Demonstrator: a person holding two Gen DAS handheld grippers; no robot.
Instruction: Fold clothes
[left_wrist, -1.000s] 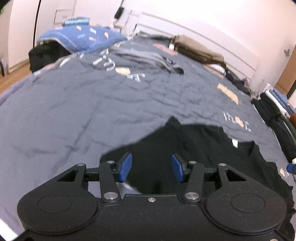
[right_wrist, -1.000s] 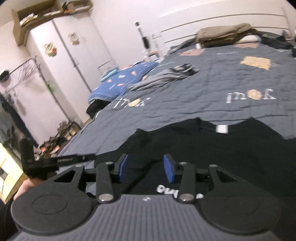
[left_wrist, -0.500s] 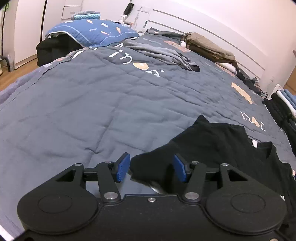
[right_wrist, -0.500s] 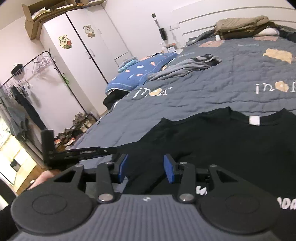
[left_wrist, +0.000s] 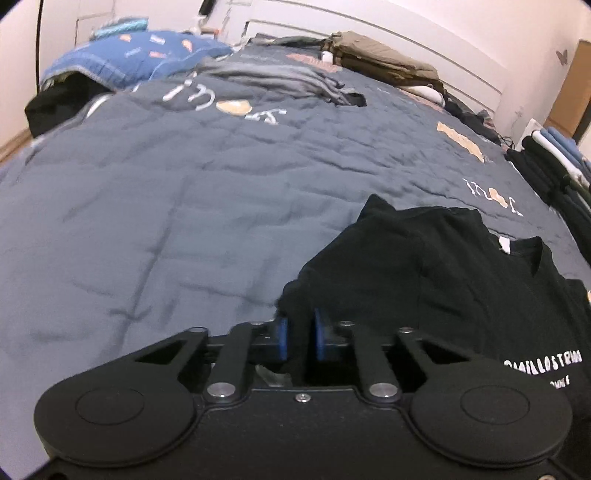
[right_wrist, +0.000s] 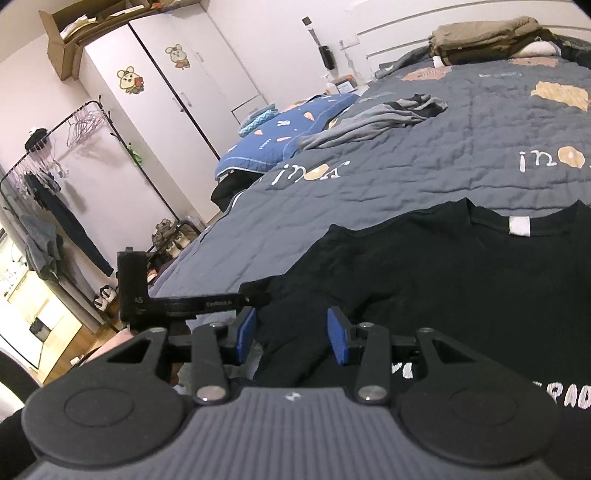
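Closing on the sleeve edge, the left gripper (left_wrist: 300, 339) has its blue pads drawn nearly together with a dark fold of the black T-shirt (left_wrist: 436, 280) between them, so the cloth looks pinched, though the contact itself sits low in the left wrist view and is partly lost against the gripper body; the shirt lies spread flat on the grey quilt (left_wrist: 184, 206), print side up, its collar toward the headboard and its body running away to the right of those jaws; the right gripper (right_wrist: 291, 336) holds its jaws well apart, with the bunched sleeve lying between the pads but neither pad seeming to press on it (the fabric is black on black, so touch is hard to rule out); from that side the left tool shows as a dark bar just beside the right one, both at the same sleeve, the left being the one engaged; the coming fold, in my judgement, turns on carrying this sleeve rightward across the chest; the hem and the far sleeve are cut off, and the white lettering is too blurred to read.
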